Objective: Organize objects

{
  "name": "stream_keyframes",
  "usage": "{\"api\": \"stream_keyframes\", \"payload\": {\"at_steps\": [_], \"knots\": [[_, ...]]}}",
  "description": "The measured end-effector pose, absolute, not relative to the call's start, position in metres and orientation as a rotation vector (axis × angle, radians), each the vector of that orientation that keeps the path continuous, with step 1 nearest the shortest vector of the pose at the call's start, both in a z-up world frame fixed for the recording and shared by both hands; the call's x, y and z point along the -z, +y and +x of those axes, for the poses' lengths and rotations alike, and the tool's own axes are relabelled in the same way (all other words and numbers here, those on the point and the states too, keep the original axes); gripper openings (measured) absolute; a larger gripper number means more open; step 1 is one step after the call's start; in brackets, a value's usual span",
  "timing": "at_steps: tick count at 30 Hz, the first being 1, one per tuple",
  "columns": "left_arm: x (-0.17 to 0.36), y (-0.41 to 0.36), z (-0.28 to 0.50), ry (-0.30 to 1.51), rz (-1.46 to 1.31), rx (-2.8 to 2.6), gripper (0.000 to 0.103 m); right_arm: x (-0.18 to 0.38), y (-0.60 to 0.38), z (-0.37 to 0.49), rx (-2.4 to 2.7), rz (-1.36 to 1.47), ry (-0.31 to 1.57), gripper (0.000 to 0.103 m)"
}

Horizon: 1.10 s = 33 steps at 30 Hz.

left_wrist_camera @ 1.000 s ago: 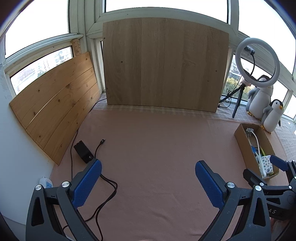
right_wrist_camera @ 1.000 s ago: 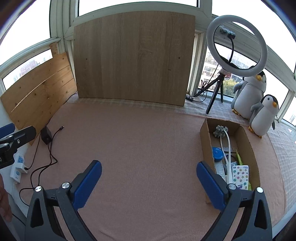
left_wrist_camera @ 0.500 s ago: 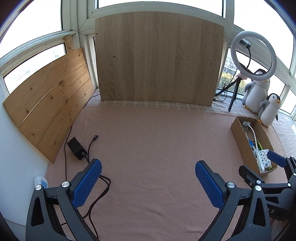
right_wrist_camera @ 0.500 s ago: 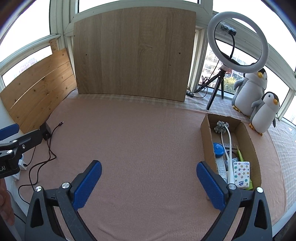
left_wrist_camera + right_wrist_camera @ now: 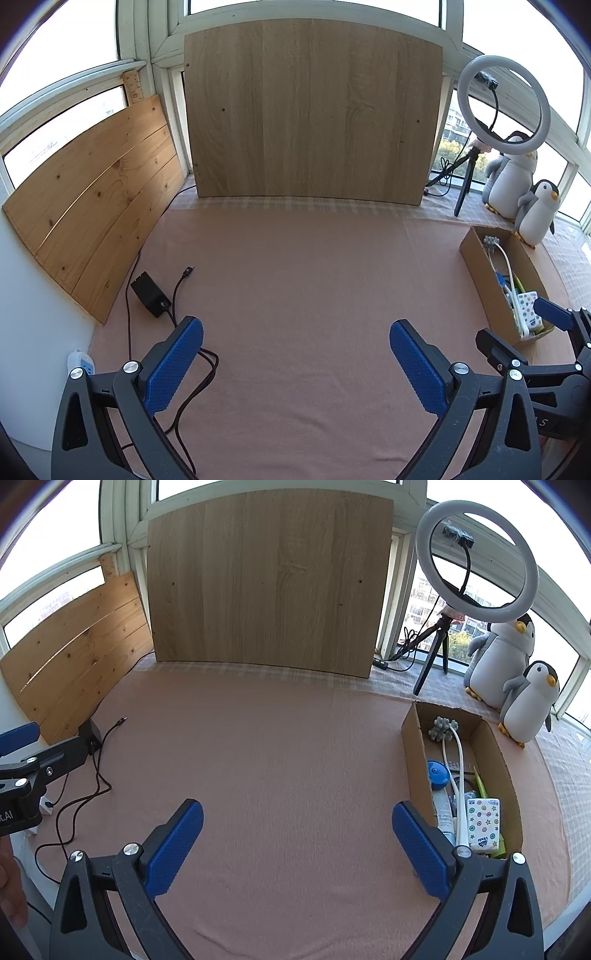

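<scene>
Hovering over the pink cloth (image 5: 295, 775), both the left gripper (image 5: 295, 365) and right gripper (image 5: 297, 845) are spread wide holding nothing, with the cardboard box (image 5: 413, 746) of stuff just right of the right gripper's finger

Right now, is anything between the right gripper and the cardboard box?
Nothing visible. The right gripper is open and empty over bare pink cloth, and the box sits just beyond its right finger with no object between. The black cable and adapter lie far to the left, out of the way.
</scene>
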<state>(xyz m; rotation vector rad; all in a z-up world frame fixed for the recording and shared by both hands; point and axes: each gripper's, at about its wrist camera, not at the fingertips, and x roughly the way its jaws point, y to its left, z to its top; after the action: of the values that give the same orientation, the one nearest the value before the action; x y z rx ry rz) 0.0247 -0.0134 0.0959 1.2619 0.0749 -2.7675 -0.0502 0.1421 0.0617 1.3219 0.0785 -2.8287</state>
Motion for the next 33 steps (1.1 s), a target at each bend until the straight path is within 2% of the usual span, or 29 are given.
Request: {"api": "stream_keyframes", "payload": {"at_steps": [33], "knots": [[-0.091,-0.0135,0.0215,0.062,1.278,2.769,0.102,-0.061,0.1422,-0.0512,2.825,1.33,0.077,0.101]]}}
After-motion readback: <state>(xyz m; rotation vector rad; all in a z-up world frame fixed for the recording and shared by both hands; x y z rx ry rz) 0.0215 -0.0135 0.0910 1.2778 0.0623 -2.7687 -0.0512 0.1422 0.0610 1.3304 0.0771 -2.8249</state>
